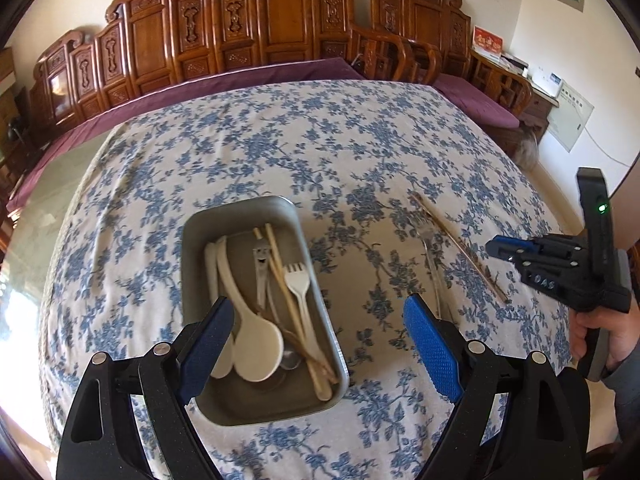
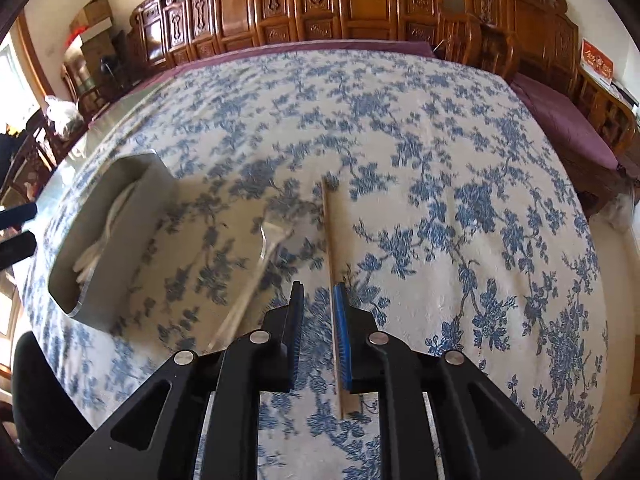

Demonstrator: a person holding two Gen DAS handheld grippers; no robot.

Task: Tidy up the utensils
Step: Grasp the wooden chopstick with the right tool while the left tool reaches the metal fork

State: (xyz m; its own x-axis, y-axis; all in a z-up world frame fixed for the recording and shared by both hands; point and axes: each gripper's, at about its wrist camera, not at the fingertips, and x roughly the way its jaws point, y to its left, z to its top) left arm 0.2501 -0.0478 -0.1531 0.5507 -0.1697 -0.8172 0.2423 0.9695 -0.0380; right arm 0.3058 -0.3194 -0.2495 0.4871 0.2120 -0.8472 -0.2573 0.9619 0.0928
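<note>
Inside metal tray (image 1: 240, 404): pale spoons (image 1: 250, 332), fork (image 1: 298, 284), perhaps chopsticks (image 1: 288, 300); left gripper (image 1: 320, 340) agape, right gripper (image 2: 318, 304) slightly parted, both empty.

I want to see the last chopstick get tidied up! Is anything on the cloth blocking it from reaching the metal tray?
Yes. A clear fork lies on the tablecloth between the chopstick and the tray. The right gripper would need to lift the chopstick over it.

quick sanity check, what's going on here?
A person with two handheld grippers is sorting utensils into a metal tray on a floral tablecloth. The left gripper hangs open and empty above the tray. The right gripper, slightly open, is over a chopstick lying beside a clear fork.
</note>
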